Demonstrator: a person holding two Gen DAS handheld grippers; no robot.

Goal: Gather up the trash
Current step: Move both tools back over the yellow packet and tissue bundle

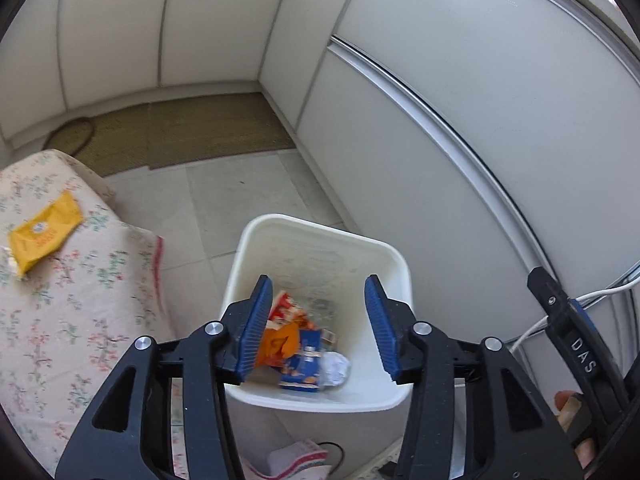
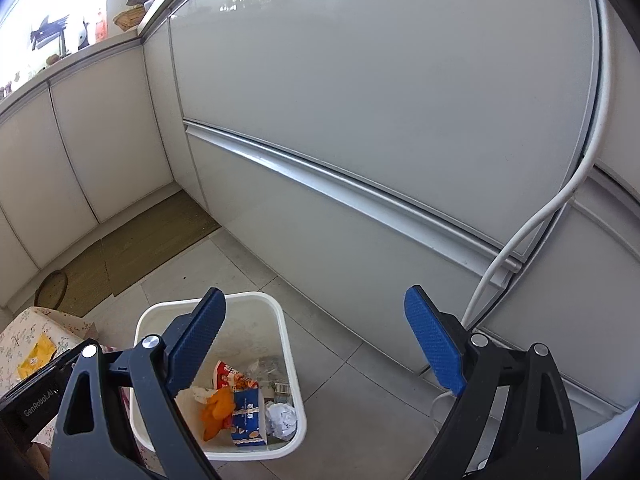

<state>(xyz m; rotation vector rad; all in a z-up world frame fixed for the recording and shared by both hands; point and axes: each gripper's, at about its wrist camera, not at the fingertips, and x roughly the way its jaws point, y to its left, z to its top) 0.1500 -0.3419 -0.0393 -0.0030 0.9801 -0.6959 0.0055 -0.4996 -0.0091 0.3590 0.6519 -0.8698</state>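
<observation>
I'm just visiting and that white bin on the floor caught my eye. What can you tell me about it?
The bin is a white, squarish tub with rounded corners and a thick rim, plastic by its look. It stands upright and open on the tiled floor, between a flowery cushion and pale cabinet fronts. At its bottom lie wrappers: orange, blue, red-and-white, and a crumpled paper ball. Both grippers hang open above it, apart from it.

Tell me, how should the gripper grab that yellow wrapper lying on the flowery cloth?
The yellow wrapper lies flat on the flowery cloth, so there is little to pinch from the side. Probably best to come straight down from above with the open left gripper and close across its narrow width near the middle, scooping up a fold. The crinkled lower end may lift more easily.
</observation>
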